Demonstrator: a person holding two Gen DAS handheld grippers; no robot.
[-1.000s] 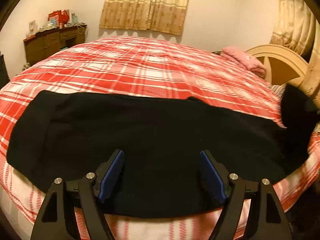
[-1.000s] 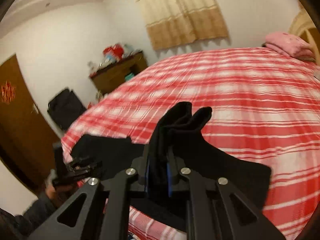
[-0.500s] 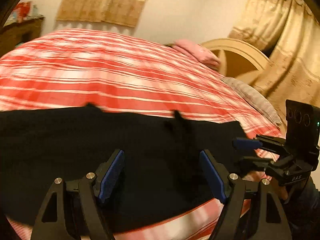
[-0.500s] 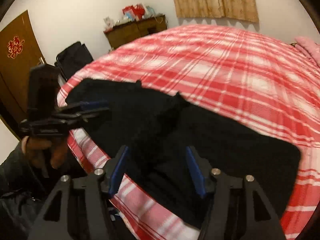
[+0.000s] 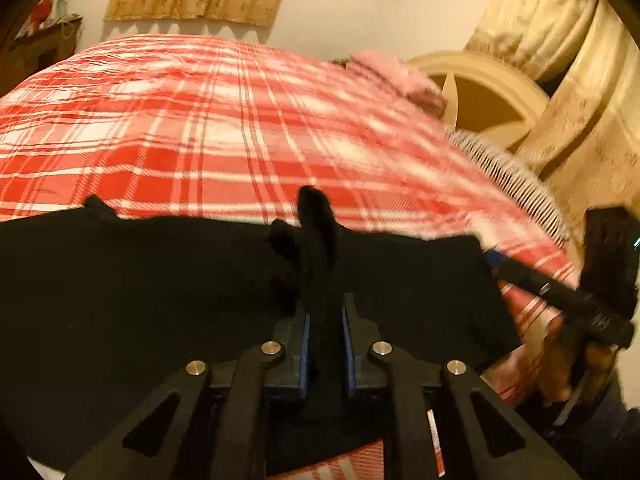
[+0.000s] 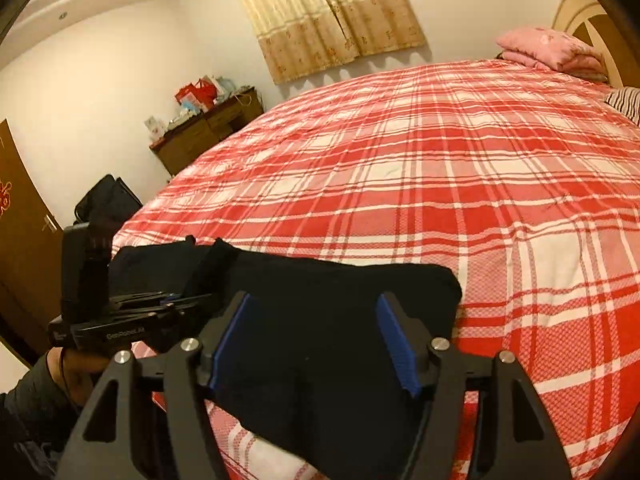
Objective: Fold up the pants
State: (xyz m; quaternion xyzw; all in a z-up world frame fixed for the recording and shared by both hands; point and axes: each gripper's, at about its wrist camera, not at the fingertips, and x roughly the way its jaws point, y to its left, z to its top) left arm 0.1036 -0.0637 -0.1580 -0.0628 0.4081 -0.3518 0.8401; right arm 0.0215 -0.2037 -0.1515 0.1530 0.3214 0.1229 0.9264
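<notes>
Now the left gripper (image 5: 325,344) has snapped closed, pinching a raised ridge of the black pants (image 5: 140,280) that it straddled wide open a moment ago. Right gripper (image 6: 314,344) hangs spread above the pants' end, which lies flat at the plaid bed's (image 6: 440,152) near edge.

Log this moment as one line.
left gripper: shut on black fabric pants | right gripper: open over pants | pants on red plaid bedspread

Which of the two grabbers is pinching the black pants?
The left gripper: its blue fingers are squeezed shut on a bunched ridge of the black pants. The right gripper is spread wide open above the pants, pinching nothing.
</notes>
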